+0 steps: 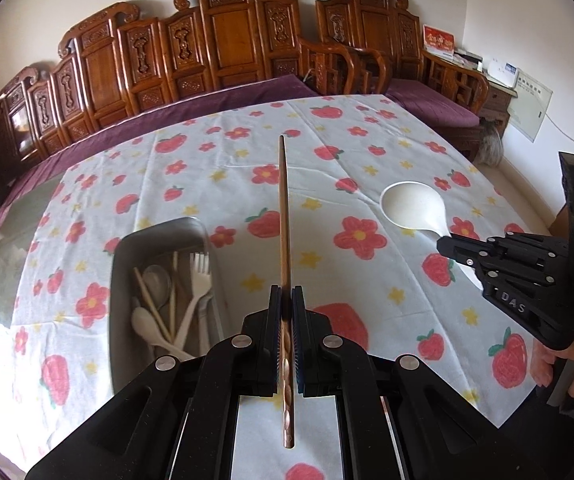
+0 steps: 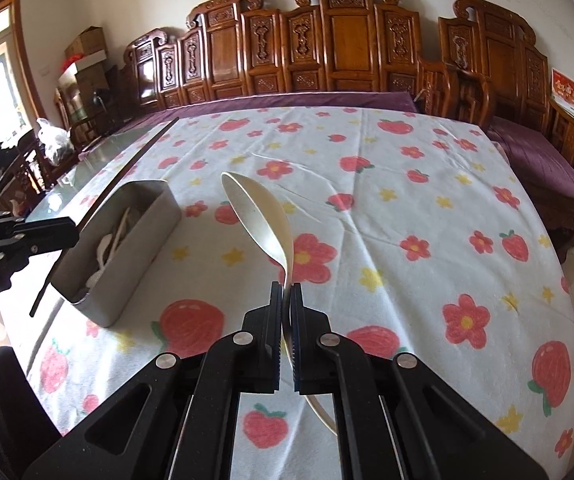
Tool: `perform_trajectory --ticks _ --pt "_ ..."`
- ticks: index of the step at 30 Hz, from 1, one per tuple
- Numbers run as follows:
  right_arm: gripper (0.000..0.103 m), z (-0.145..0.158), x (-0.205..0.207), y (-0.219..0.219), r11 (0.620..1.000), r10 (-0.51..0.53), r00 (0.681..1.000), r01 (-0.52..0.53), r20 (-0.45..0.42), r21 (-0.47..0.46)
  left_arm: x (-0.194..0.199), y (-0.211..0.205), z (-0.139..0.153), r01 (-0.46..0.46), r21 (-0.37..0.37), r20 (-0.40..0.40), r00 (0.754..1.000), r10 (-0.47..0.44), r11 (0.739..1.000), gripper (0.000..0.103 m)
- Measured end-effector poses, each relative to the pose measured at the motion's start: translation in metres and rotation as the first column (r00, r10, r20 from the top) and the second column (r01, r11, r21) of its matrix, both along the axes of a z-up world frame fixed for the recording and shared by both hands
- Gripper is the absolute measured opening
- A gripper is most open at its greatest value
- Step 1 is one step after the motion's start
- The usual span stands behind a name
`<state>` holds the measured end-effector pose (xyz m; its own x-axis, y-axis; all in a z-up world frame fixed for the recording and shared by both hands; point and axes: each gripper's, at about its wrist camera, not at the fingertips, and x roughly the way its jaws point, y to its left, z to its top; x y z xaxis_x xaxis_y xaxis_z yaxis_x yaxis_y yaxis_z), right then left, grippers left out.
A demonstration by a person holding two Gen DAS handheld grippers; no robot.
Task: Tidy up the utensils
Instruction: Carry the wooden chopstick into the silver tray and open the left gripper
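Observation:
My left gripper (image 1: 286,294) is shut on a brown wooden chopstick (image 1: 284,216) that points forward over the table. A grey metal bin (image 1: 121,280) sits just left of it, holding white plastic spoons, a fork (image 1: 199,280) and pale chopsticks. My right gripper (image 2: 286,290) is shut on the handle of a large white ladle spoon (image 2: 255,212), held above the cloth. In the left wrist view the right gripper (image 1: 445,246) and the ladle spoon (image 1: 413,204) show at the right. In the right wrist view the bin (image 2: 127,248) stands at the left, with the left gripper (image 2: 67,232) and chopstick (image 2: 135,160) over it.
The table wears a white cloth with red flowers and strawberries (image 2: 407,200). A carved wooden bench with a purple cushion (image 1: 223,92) runs along the far edge. A glass table edge (image 2: 59,192) shows at the left, with chairs and bags beyond.

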<state>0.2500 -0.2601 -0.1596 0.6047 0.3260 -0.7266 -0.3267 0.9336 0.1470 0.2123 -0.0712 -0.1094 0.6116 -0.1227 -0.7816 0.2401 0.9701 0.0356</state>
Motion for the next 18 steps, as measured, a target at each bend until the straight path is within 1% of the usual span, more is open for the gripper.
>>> perform_trajectory --ticks 4,9,13,18 --pt "0.005 0.019 -0.008 0.011 0.999 0.030 0.999 -0.030 0.033 0.014 0.001 0.027 0.005 -0.028 -0.007 0.005 1.000 0.028 1.000 0.004" --pt "0.005 0.043 -0.012 0.017 0.999 0.031 0.997 -0.034 0.067 0.037 0.008 0.059 0.002 -0.058 -0.008 -0.004 0.998 0.058 0.998 0.004" --pt "0.005 0.055 -0.013 0.025 0.999 0.034 0.996 -0.037 0.080 0.035 0.018 0.079 -0.012 -0.065 -0.004 -0.037 0.997 0.065 0.998 0.004" --pt "0.005 0.057 -0.014 0.041 0.999 0.048 0.996 -0.049 0.075 0.011 0.030 0.097 -0.034 -0.079 0.004 -0.074 0.994 0.079 0.997 0.004"
